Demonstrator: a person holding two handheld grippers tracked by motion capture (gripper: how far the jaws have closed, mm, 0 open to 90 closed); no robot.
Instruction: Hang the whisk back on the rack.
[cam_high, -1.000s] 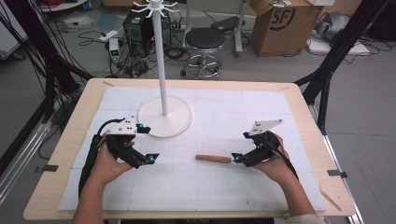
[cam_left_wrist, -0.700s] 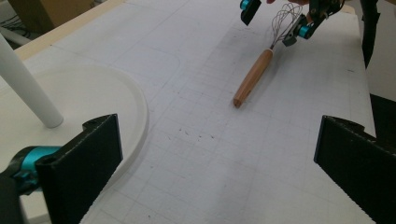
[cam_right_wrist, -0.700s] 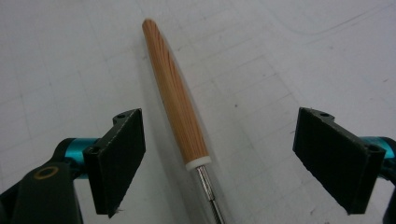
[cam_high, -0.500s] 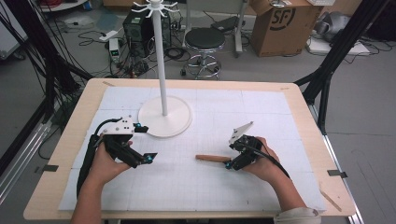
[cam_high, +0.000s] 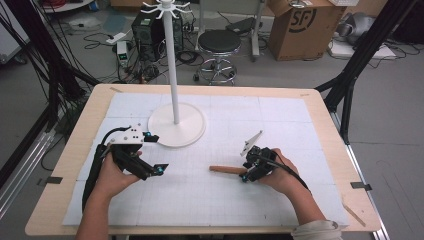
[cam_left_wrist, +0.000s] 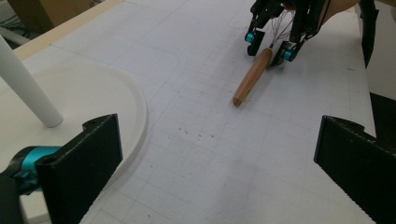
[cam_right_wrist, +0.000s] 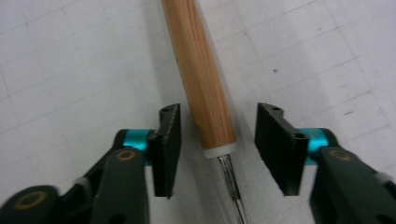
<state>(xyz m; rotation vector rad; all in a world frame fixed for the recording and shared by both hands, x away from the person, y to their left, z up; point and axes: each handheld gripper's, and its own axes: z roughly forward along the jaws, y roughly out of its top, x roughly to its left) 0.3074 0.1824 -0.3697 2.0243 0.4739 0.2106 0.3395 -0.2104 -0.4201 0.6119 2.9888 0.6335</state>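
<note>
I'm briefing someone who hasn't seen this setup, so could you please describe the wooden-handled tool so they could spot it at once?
Start at the white stand with its round base on the table's white mat. Toward the person's right, the wooden-handled tool lies flat on the mat, between the open jaws of the right gripper. It is the only brown wooden item on the mat, with a thin metal shaft leaving its white-collared end.

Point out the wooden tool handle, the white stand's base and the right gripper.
wooden tool handle (cam_right_wrist: 205, 79), right gripper view, on the middle of the wood.
white stand's base (cam_high: 192, 131), high view, on the bare disc right of the pole.
right gripper (cam_right_wrist: 217, 144), right gripper view, between its open jaws.
</note>
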